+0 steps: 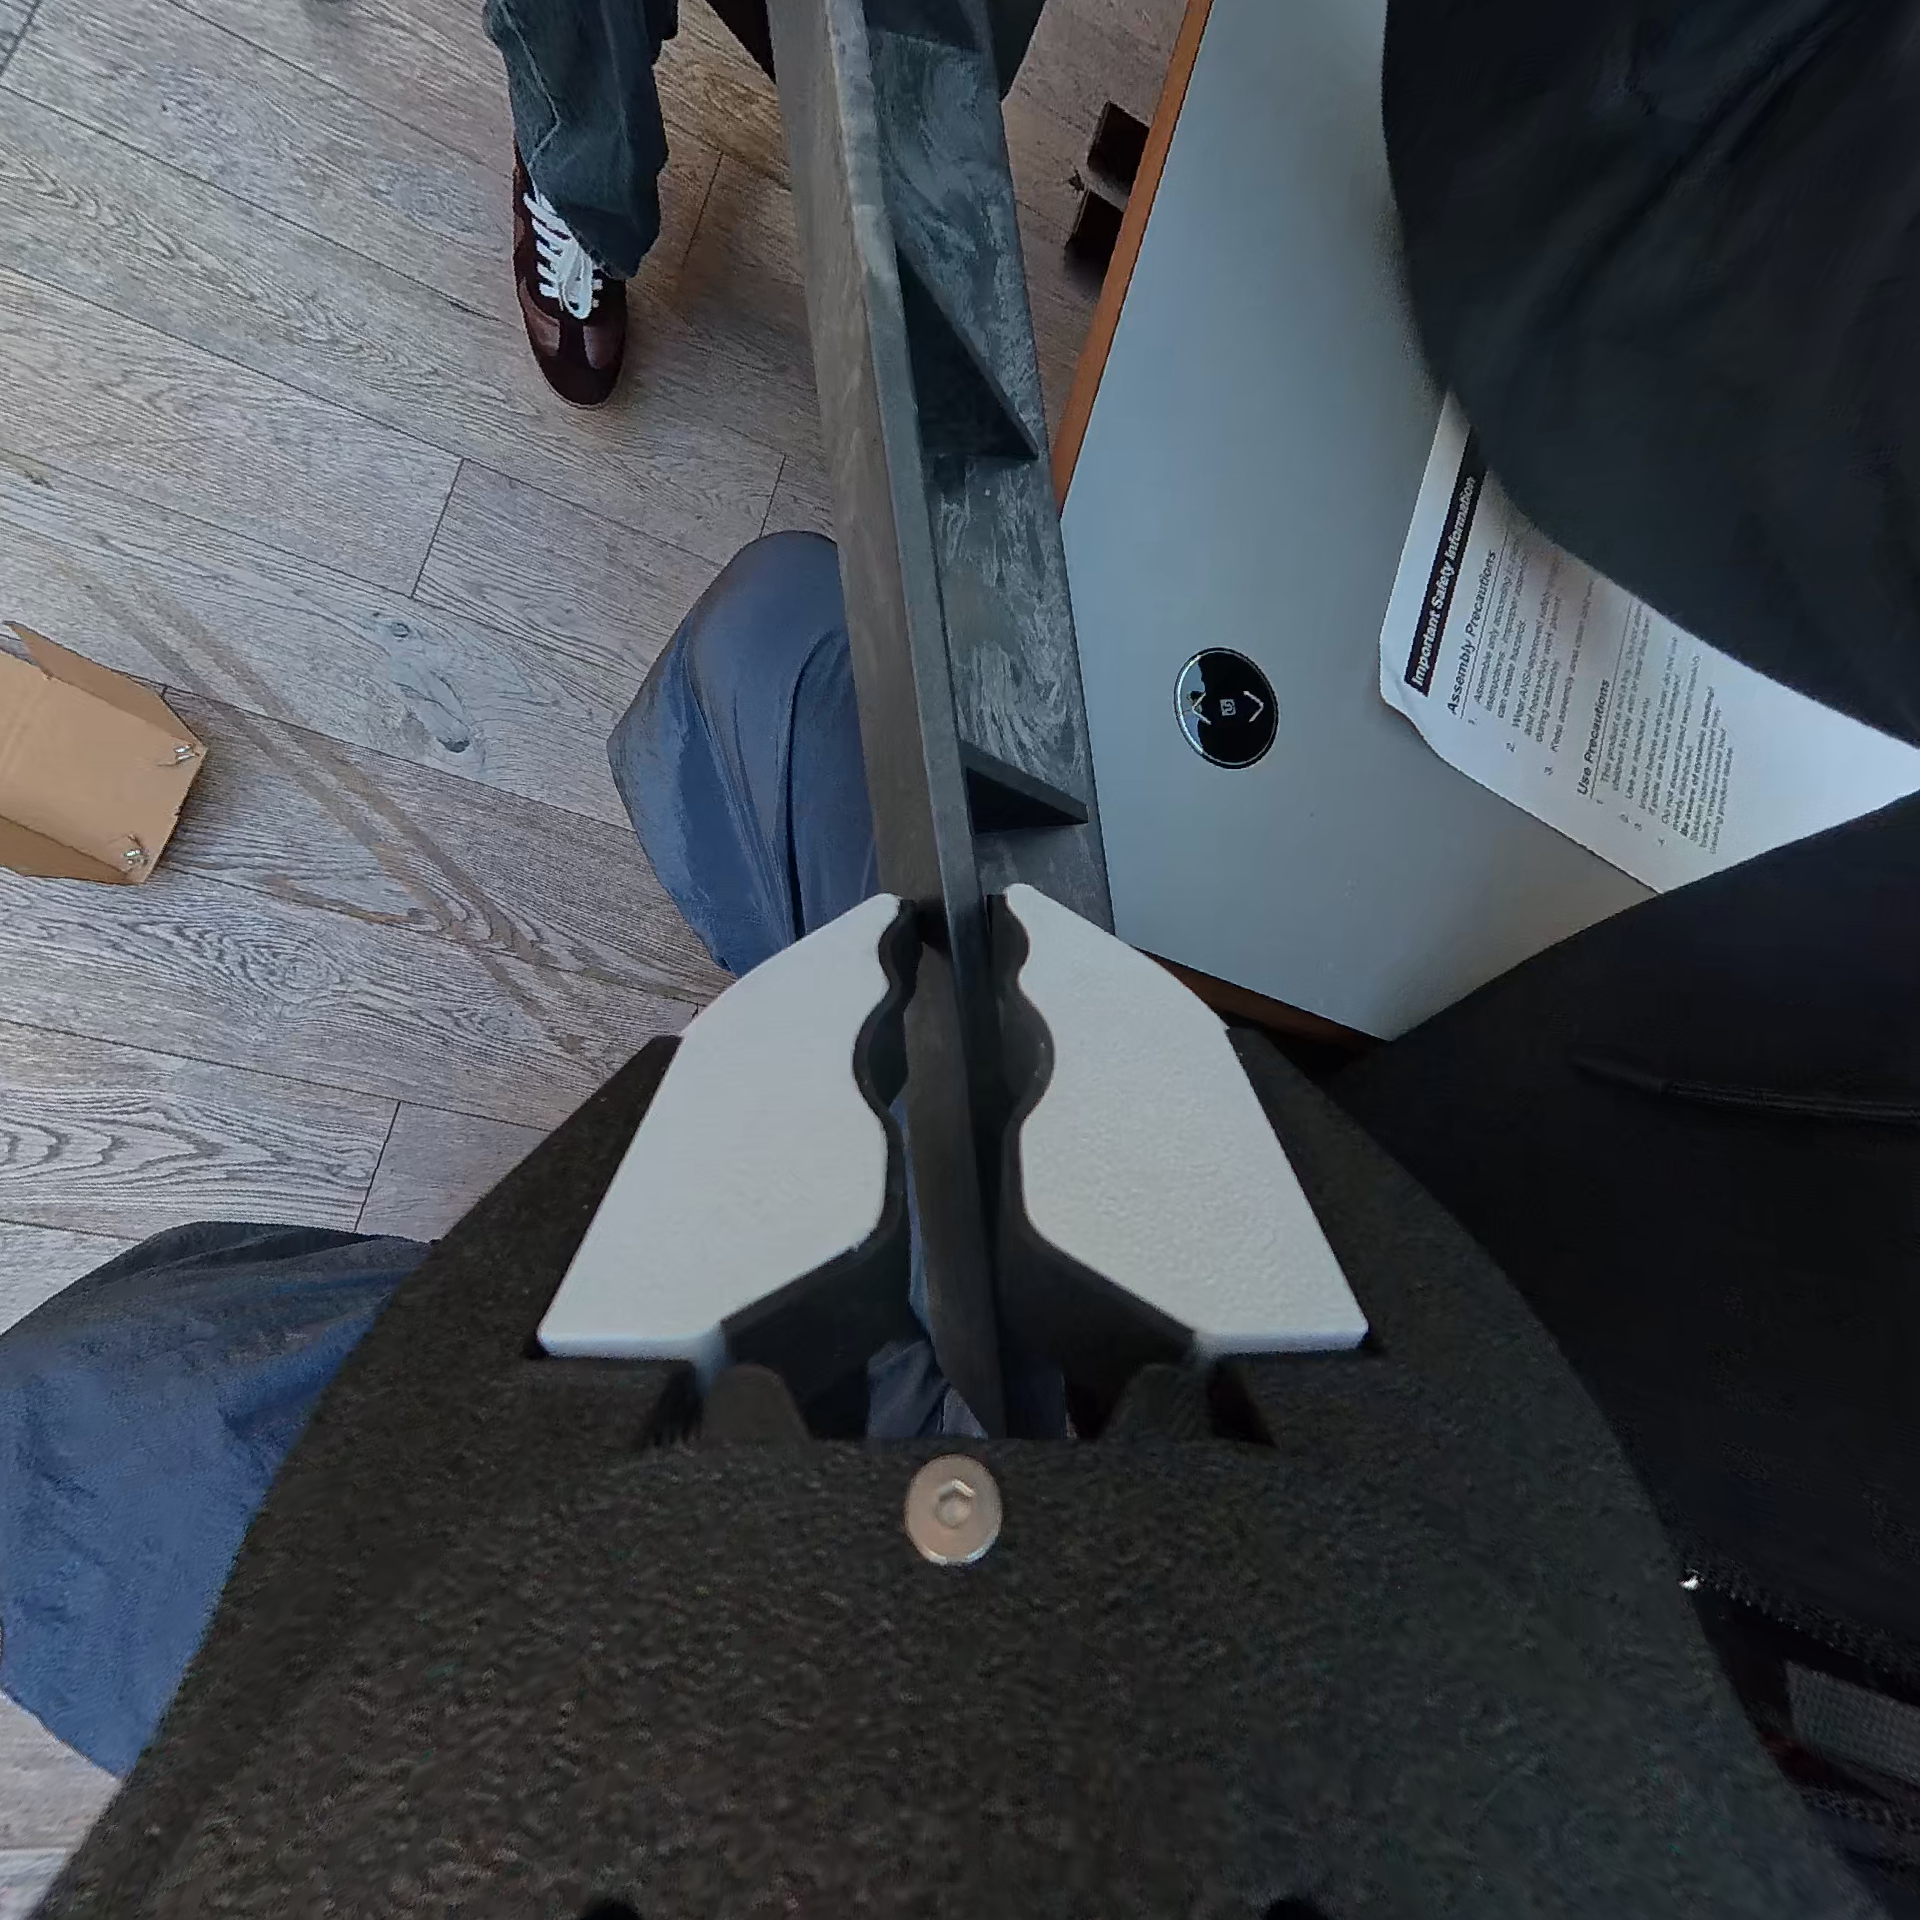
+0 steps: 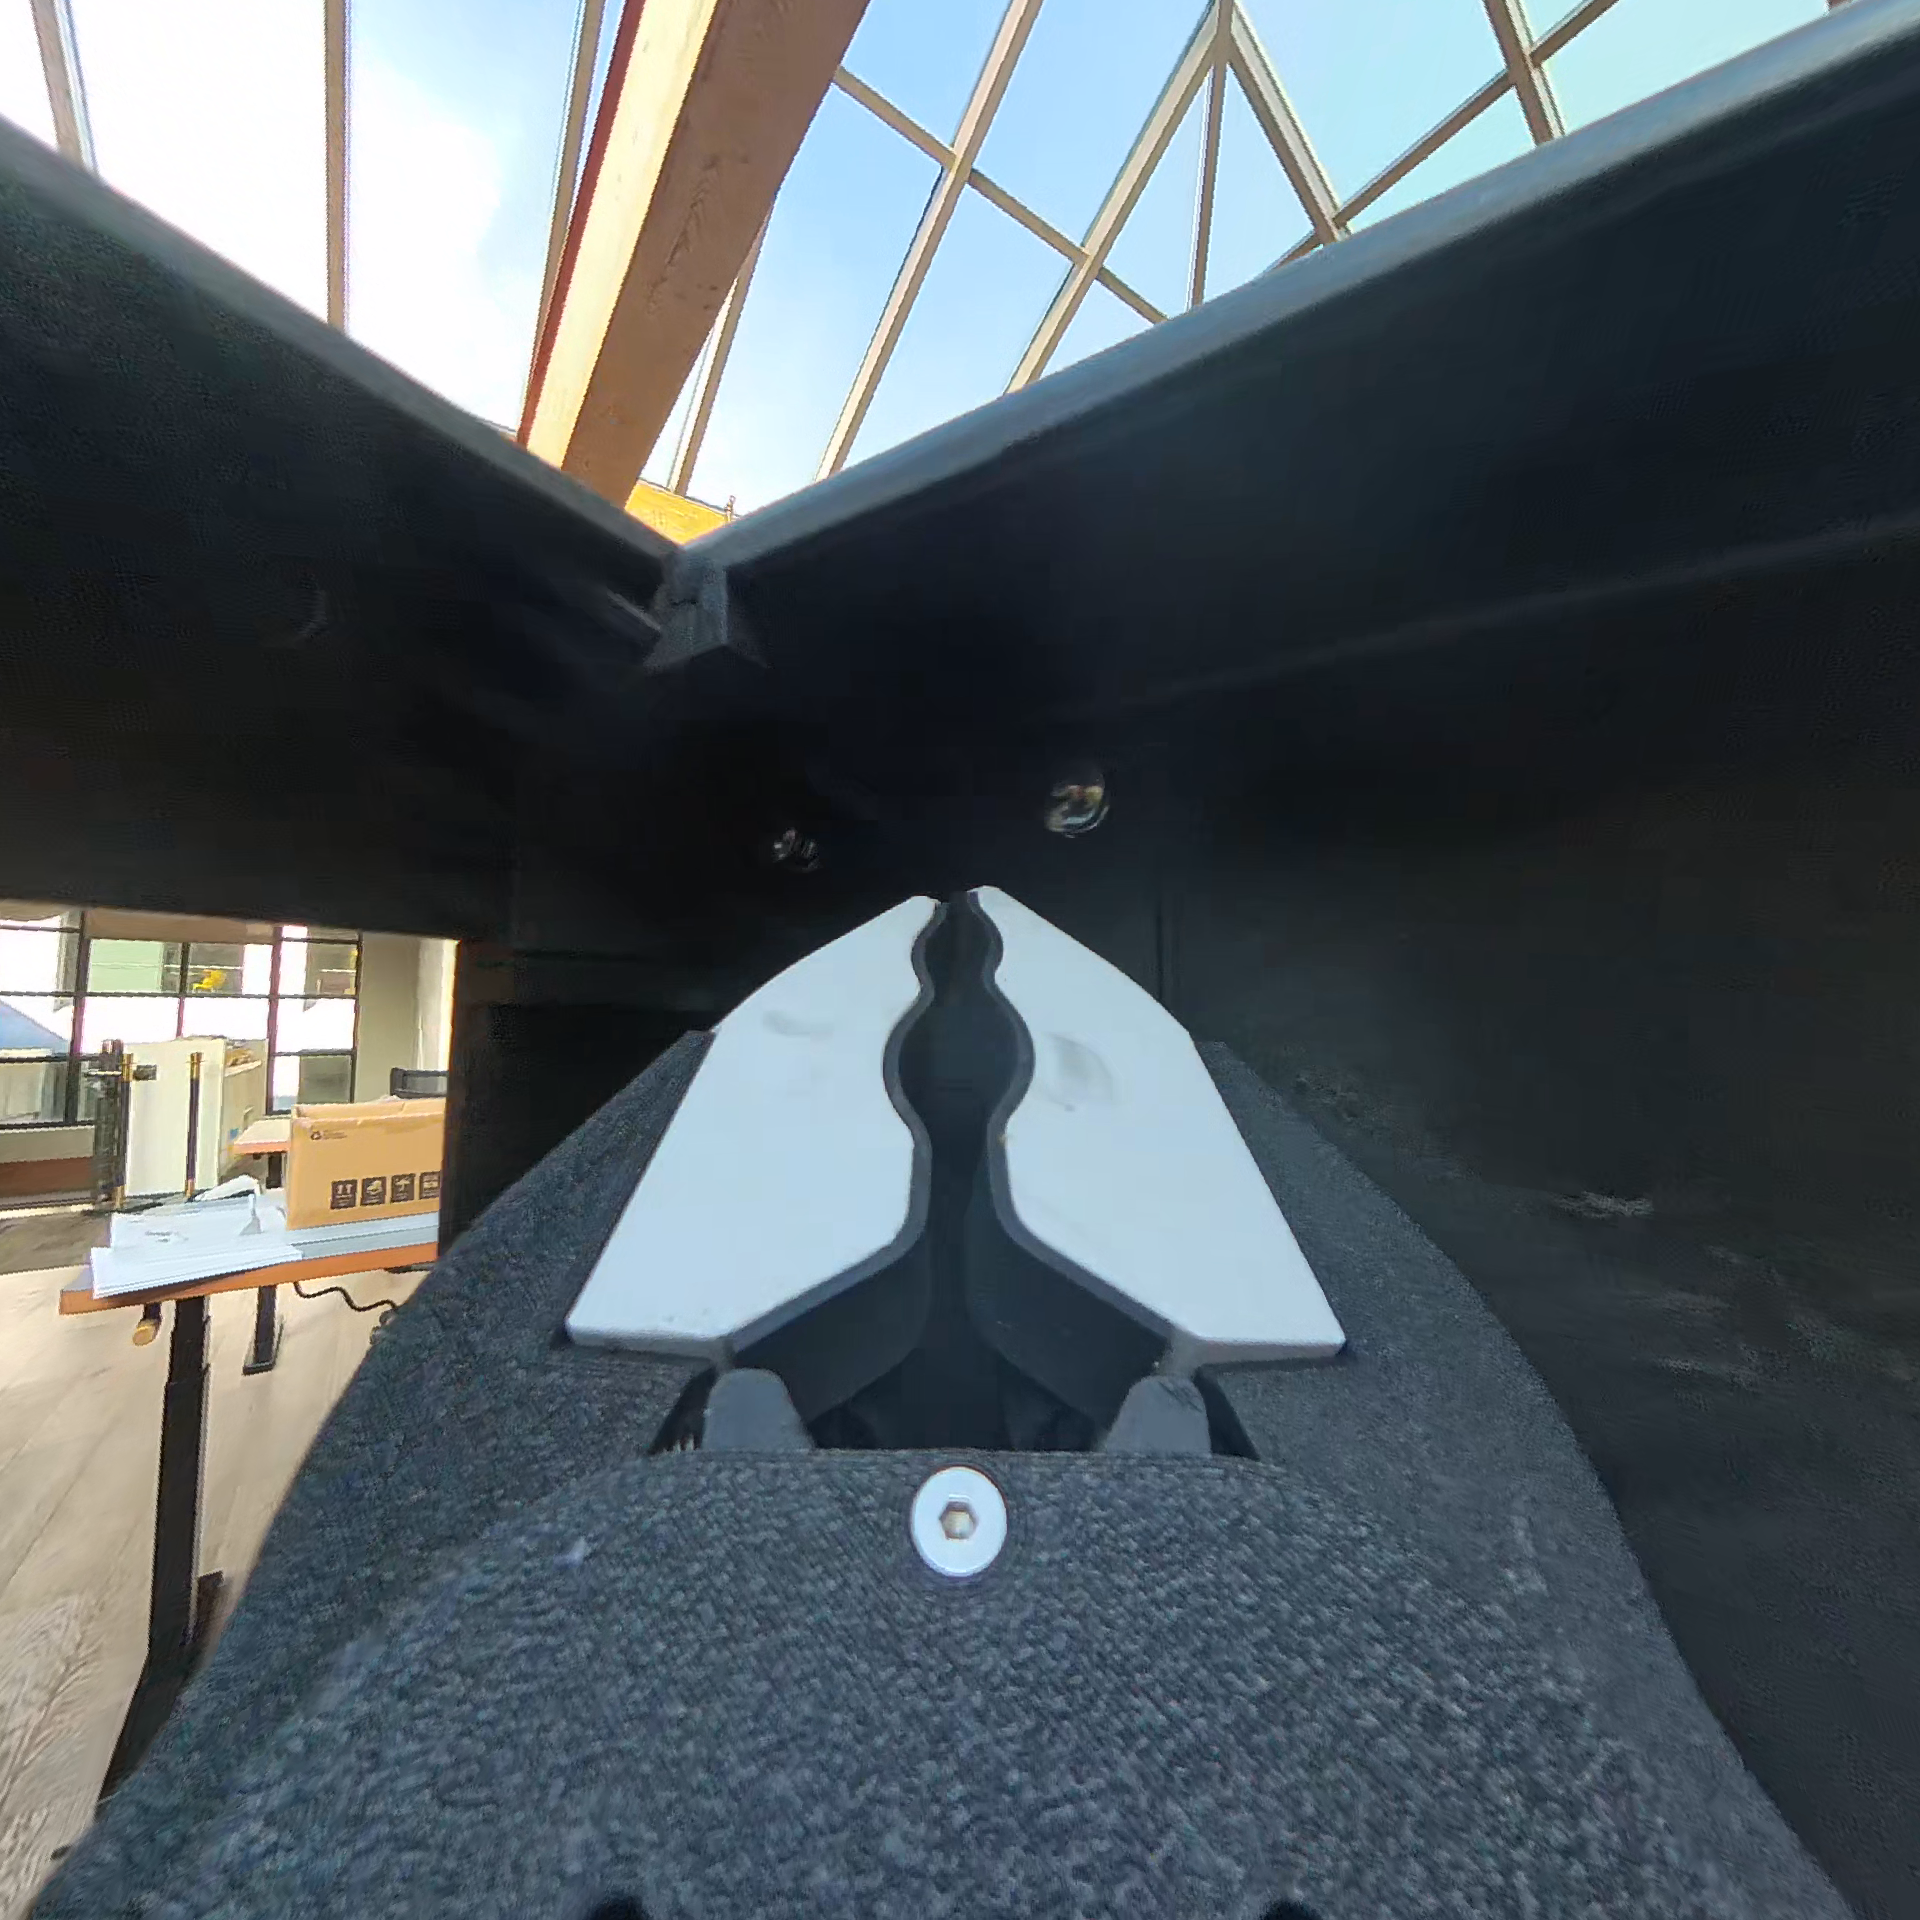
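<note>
Left tongs [image 1: 954, 914] pinch the thin edge of a black ribbed panel [image 1: 935, 436] standing over the floor [image 1: 260, 468], beside a grey surface [image 1: 1226, 520]; right tongs [image 2: 961, 902] are pressed together, empty, tips near two screws [image 2: 1075, 798] on a black frame [image 2: 1455, 727]. Likely risk: the narrow edge grip lets the panel twist or slip. A printed sheet [image 1: 1621, 717] lies on the surface; its text is not transcribed.

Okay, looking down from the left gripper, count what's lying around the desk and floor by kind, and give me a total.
Dark ribbed bar, clamped in the left gripper: 1
Grey desktop: 1
Round control button in the desktop: 1
Printed paper sheet on the desktop: 1
Cardboard box on the floor: 1
Maroon sneaker: 1
Total: 6
</note>
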The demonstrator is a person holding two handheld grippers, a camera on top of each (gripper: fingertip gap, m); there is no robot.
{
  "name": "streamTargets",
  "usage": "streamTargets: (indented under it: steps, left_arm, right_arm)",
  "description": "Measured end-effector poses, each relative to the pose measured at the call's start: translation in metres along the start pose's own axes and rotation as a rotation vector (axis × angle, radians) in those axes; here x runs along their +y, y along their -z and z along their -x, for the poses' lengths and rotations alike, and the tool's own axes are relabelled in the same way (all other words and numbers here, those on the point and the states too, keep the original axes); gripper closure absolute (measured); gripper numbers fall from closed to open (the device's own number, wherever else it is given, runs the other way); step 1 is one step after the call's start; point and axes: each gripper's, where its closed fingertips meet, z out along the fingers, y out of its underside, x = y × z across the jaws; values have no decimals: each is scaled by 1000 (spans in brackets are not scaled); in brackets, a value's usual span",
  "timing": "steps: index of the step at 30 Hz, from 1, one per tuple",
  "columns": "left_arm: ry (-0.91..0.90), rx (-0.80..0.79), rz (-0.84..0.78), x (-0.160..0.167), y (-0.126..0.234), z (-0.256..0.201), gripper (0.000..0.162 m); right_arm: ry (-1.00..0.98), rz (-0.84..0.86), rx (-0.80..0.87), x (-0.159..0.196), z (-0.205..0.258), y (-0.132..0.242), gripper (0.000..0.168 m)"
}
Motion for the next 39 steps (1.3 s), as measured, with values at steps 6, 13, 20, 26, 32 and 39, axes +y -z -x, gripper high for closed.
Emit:
streamTargets:
  steps: [6, 13, 20, 26, 32, 39]
  left_arm:
    - [-2, -3, 5, 0, 0, 0, 148]
    - [-15, -7, -2, -1, -2, 0, 148]
    - [-31, -16, 6, -1, -2, 0, 148]
    - [-39, -26, 6, -1, -3, 0, 148]
    - [-42, -32, 13, 0, -5, 1, 147]
    - [-92, -96, 55, 5, -14, 5, 146]
  right_arm:
    - [-6, 10, 11, -18, -17, -23, 168]
    - [-19, 8, 20, -24, -24, -13, 168]
    - [-36, -6, 1, 5, -21, 12, 168]
    - [-11, 25, -20, 11, -17, 7, 168]
    - [9, 92, -2, 22, -23, 3, 168]
    - [35, 12, -115, 10, 6, 5, 168]
